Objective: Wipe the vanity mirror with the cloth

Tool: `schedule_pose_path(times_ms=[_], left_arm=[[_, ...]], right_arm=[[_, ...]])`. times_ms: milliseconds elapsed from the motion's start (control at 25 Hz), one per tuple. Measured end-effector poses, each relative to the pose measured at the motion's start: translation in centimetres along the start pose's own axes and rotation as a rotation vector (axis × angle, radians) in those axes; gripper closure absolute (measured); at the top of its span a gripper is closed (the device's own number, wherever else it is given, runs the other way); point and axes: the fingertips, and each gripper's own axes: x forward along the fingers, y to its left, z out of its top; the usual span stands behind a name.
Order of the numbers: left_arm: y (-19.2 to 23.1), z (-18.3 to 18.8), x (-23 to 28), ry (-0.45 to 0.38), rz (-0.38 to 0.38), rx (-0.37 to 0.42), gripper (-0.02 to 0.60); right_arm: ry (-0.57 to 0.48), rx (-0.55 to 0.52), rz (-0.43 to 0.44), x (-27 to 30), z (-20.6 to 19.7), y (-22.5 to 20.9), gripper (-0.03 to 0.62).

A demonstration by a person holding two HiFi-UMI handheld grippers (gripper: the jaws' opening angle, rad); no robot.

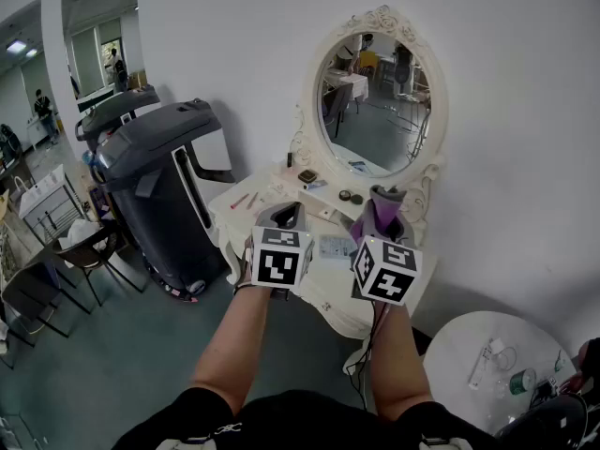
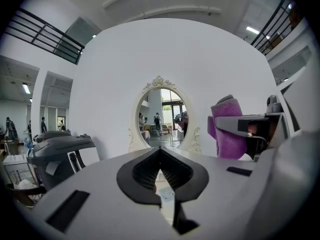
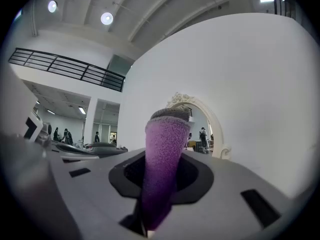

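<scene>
cloth (image 3: 162, 159) clamped upright in right gripper (image 3: 161, 184), not yet at vanity mirror (image 1: 373, 101) | left gripper (image 2: 161, 170) jaws together, empty, above bench (image 1: 267, 206) | risk: thin wad could let gripper tips scrape glass; low reach could knock small items (image 1: 345, 195) below frame

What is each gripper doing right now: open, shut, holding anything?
The left gripper is shut, with nothing between its jaws.
The right gripper is shut on the purple cloth.
</scene>
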Motion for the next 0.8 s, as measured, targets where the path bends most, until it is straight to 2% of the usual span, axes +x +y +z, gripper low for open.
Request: schedule_pose_path(times_ms=[440, 640, 800], left_arm=[[-0.6, -0.2, 1.4, 0.012, 0.028, -0.019, 0.581], [-1.6, -0.4, 3.0, 0.021, 0.007, -0.075, 0.581], [-2.1, -0.5, 4.4, 0.029, 0.029, -0.058, 0.581]], right_arm=[[0.010, -0.014, 0.017, 0.8, -0.9, -1.7, 0.499], [0.045, 0.038, 0.085, 2.0, -1.9, -2.7, 0.499], [0.061, 0.049, 0.115, 3.1, -2.5, -3.7, 0.499]])
